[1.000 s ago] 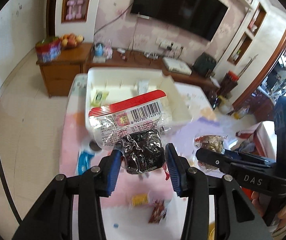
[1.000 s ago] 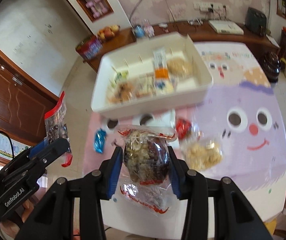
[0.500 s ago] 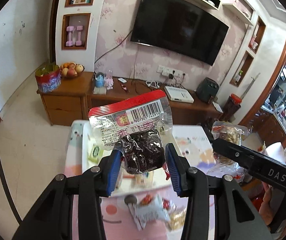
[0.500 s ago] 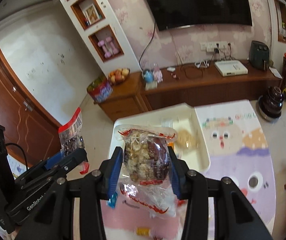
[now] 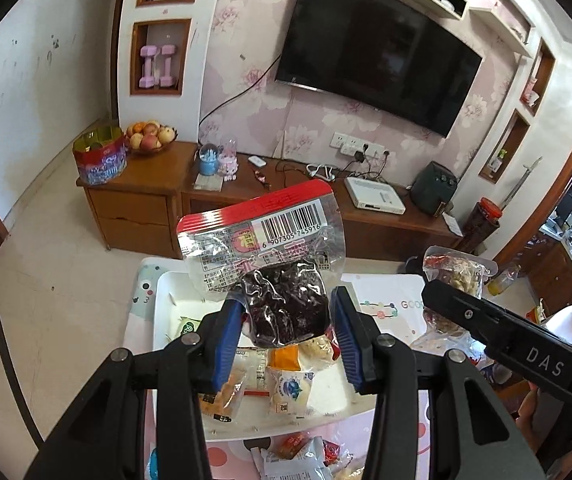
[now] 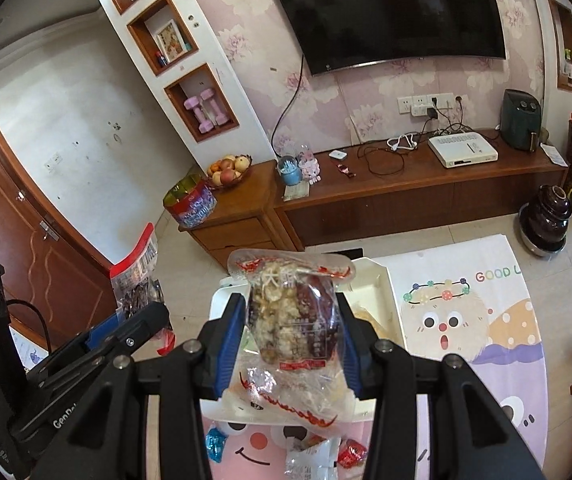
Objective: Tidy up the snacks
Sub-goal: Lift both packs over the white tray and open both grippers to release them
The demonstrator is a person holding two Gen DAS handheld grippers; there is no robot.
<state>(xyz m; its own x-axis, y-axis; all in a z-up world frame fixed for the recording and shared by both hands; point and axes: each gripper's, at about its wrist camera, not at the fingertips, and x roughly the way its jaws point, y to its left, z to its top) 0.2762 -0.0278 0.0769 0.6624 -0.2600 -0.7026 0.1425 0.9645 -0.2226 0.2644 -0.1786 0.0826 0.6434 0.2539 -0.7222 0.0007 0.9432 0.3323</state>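
Plastic packets are gripped above the white tray [image 5: 157, 300]: plums [image 5: 286, 308] by left tongs [image 5: 288, 322], nut-dates [image 6: 292, 320] by right tongs [image 6: 290, 332]. Carrying seems underway; lowering into matching compartments is needed next.

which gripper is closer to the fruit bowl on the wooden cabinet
Left, by a small margin. The left gripper, shut on the dark snack packet, hangs on the fruit bowl's side; the right gripper, shut on the nut-and-date packet, sits beyond it.
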